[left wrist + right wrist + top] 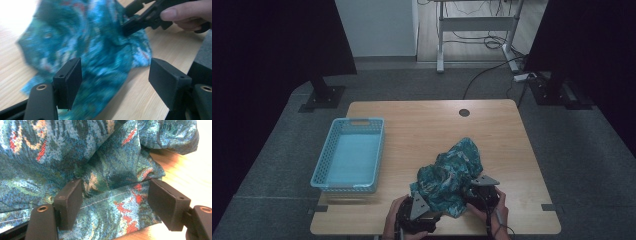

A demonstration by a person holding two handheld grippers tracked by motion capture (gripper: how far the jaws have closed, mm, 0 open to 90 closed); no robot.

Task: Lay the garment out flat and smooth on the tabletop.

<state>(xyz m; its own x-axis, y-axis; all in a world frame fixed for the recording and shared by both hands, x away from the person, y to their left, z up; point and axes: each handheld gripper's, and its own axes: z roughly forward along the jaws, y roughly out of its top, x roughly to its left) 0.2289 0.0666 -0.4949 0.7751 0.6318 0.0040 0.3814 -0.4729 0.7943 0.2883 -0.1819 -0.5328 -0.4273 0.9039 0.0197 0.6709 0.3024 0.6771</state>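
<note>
the jaws of the left gripper (pixel 115 80) are spread wide above the near edge of the cloth (pixel 451 176), with nothing pinched between them. the jaws of the right gripper (pixel 115 202) are likewise held wide apart, a hemmed fold of the cloth lying between them unpressed. the teal patterned cloth, flecked with red, is heaped in crumpled folds on the wooden surface (pixel 422 125), well apart from the blue basket (pixel 349 155)

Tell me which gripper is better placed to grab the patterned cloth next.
Probably the right gripper: its open jaws already straddle a stitched hem of the cloth, fabric lying between the pads. The left gripper is also open, but most of the cloth lies beyond its jaws, with bare table between them.
</note>
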